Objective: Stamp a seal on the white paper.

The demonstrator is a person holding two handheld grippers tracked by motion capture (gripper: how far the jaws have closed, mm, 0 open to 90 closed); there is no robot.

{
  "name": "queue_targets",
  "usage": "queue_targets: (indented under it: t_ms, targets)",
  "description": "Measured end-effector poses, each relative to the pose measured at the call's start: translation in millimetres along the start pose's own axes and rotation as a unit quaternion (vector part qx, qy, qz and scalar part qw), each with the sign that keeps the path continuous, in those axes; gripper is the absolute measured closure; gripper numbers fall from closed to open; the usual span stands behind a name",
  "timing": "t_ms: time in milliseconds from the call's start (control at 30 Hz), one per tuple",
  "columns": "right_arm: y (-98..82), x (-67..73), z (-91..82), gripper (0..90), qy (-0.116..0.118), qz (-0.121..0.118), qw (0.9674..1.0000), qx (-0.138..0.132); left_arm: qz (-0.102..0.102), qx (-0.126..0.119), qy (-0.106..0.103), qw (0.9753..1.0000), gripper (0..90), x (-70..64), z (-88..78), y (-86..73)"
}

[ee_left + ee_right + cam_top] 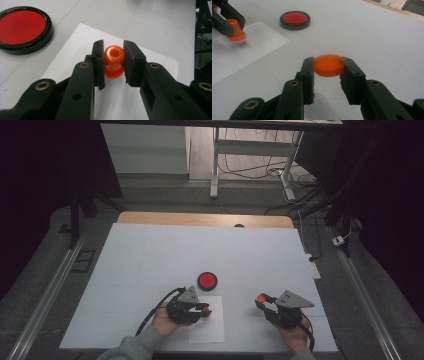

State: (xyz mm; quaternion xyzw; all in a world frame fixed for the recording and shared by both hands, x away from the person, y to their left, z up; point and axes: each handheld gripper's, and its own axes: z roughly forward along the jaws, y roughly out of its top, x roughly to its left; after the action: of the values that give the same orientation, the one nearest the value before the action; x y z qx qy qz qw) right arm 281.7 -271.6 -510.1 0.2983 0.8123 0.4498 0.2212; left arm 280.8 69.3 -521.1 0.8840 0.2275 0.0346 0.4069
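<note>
Between each closed claw's jaws: left claw (113, 62) grips orange stamp (114, 62), right claw (328, 66) orange cap (329, 65)

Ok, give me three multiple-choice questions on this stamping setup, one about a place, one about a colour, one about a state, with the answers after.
1. Where is the stamp?
A. over the paper
B. on the ink pad
C. off the table

2. What colour is the cap in the right gripper?
A. blue
B. orange
C. green

3. How is the left gripper?
A. open and empty
B. lying on the table
C. shut on the stamp

Answers: 1 A, the white sheet lies under the stamp in the left gripper view. 2 B, the round cap between the right jaws is orange. 3 C, both jaws press the stamp's sides.
</note>
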Motion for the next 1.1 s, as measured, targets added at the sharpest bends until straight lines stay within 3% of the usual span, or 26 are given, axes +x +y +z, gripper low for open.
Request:
queue_targets:
  t_ms: [467, 1100]
  targets:
    - [-0.3, -0.1, 0.3, 64.4, 0.0, 0.001, 1.0, 0.001, 0.003, 0.001, 0.004, 1.0, 71.8, -1.5, 1.2, -0.2]
    - [-0.5, 0.0, 0.6, 64.4, 0.002, 0.0, 1.0, 0.001, 0.014, 0.021, 0.017, 0.9995, 71.9, -1.4, 4.9, -3.4]
